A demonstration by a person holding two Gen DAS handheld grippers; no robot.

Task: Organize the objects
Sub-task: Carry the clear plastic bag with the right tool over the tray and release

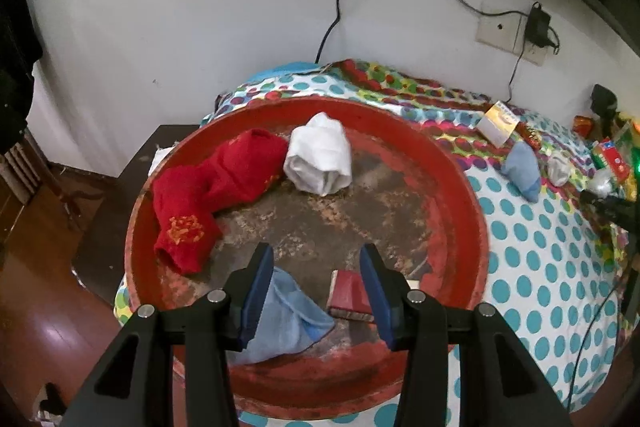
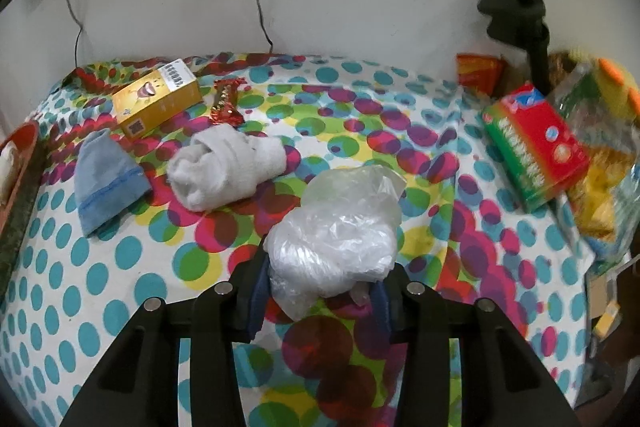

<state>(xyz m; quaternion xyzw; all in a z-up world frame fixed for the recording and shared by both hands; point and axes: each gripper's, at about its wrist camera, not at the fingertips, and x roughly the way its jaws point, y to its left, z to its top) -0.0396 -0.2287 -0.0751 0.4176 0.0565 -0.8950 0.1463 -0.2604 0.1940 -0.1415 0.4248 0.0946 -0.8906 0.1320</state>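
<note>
Crinkled clear plastic, a bunched bag (image 2: 334, 241), sat clamped in the right gripper (image 2: 320, 291) above the spotted bedspread (image 2: 120, 287). It looked light, soft and slippery, best pinched at its dense middle. The left gripper (image 1: 316, 291) hovered over the red tray (image 1: 460, 187), jaws apart and empty.

print on yellow box (image 2: 157, 103) and red-green box (image 2: 534, 158), none legible

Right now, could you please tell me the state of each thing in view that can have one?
Left gripper: open, over the tray.
Right gripper: shut on plastic bag.
Tray: holds socks and a small book.
Red sock: lying loose in tray.
White sock: rolled, in tray.
Grey sock: rolled, on the bedspread.
Yellow box: closed, lying flat.
</note>
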